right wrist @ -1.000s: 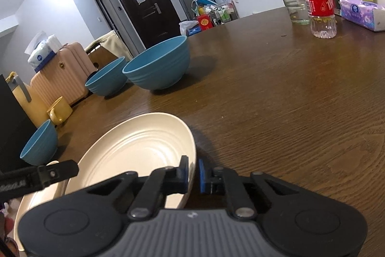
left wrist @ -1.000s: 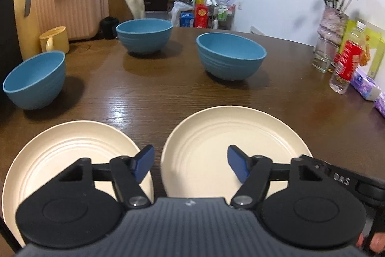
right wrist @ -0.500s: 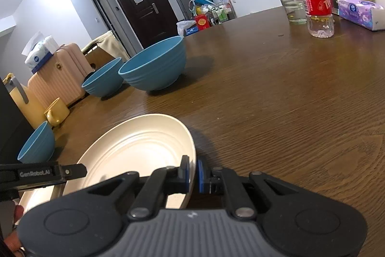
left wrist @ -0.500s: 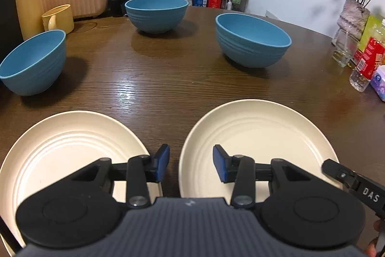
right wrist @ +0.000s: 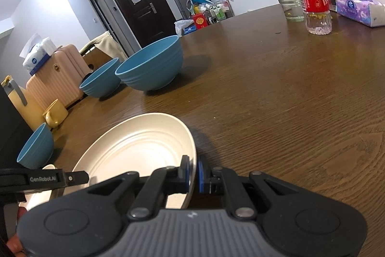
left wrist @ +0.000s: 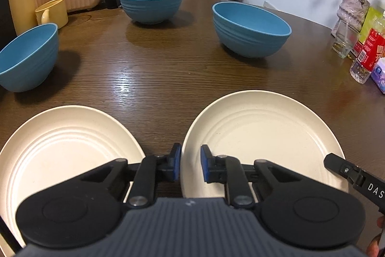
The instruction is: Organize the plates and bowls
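Left gripper [left wrist: 190,166]: jaws have narrowed over the last second and now straddle the near-left rim of the right plate [left wrist: 262,136], lower centre of frame, a visible gap left, not yet pinching. Right gripper [right wrist: 192,174] stays clamped on that plate's opposite rim. Judgement: two-handed lift toward the left plate [left wrist: 65,151], lower left; bowls [left wrist: 250,30] untouched, upper frame.

Table [left wrist: 154,78] glossy wood grain — plates [left wrist: 262,136] matt, perhaps plastic.
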`<action>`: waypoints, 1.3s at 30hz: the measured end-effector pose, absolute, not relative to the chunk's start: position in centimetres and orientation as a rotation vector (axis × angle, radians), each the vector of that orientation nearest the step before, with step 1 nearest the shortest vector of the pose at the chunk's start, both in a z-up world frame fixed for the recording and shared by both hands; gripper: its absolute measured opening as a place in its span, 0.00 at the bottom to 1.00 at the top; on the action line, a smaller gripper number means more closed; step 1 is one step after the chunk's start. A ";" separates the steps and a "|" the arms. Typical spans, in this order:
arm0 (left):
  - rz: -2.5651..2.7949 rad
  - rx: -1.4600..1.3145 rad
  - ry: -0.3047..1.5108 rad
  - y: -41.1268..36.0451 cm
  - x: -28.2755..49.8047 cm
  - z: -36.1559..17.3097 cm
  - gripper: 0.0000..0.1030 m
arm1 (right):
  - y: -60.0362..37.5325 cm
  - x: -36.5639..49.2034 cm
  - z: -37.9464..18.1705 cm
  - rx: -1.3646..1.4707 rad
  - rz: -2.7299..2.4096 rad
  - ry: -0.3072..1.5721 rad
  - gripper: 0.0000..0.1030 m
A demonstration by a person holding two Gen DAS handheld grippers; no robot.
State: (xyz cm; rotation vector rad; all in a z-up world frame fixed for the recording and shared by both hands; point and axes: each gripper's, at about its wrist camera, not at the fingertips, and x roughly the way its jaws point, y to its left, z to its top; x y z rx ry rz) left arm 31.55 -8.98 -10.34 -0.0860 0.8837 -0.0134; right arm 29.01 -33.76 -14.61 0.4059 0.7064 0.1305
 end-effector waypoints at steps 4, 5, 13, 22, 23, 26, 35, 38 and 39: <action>-0.018 -0.090 0.892 -9.1 31.7 -10.6 0.17 | -34.0 29.0 -14.7 0.419 0.132 0.707 0.07; -0.023 -0.092 0.893 -9.1 31.7 -10.6 0.18 | -34.1 29.0 -14.7 0.421 0.133 0.707 0.07; -0.040 -0.116 0.893 -9.2 31.5 -10.6 0.16 | -34.3 28.9 -14.6 0.434 0.121 0.710 0.07; -0.050 -0.114 0.888 -9.7 31.0 -10.3 0.15 | -34.6 28.5 -14.3 0.453 0.107 0.705 0.07; -0.052 -0.114 0.885 -9.8 30.9 -10.3 0.15 | -34.6 28.4 -14.3 0.454 0.106 0.702 0.07; -0.054 -0.113 0.875 -9.8 30.5 -9.9 0.15 | -34.6 28.2 -14.0 0.454 0.106 0.694 0.07; -0.060 -0.118 0.843 -9.5 29.3 -8.7 0.15 | -34.7 27.2 -13.0 0.451 0.111 0.668 0.07; -0.065 -0.124 0.830 -9.3 29.0 -8.1 0.15 | -34.5 26.8 -12.5 0.448 0.112 0.657 0.07; -0.065 -0.126 0.825 -9.2 28.8 -7.9 0.15 | -34.5 26.7 -12.3 0.447 0.114 0.653 0.07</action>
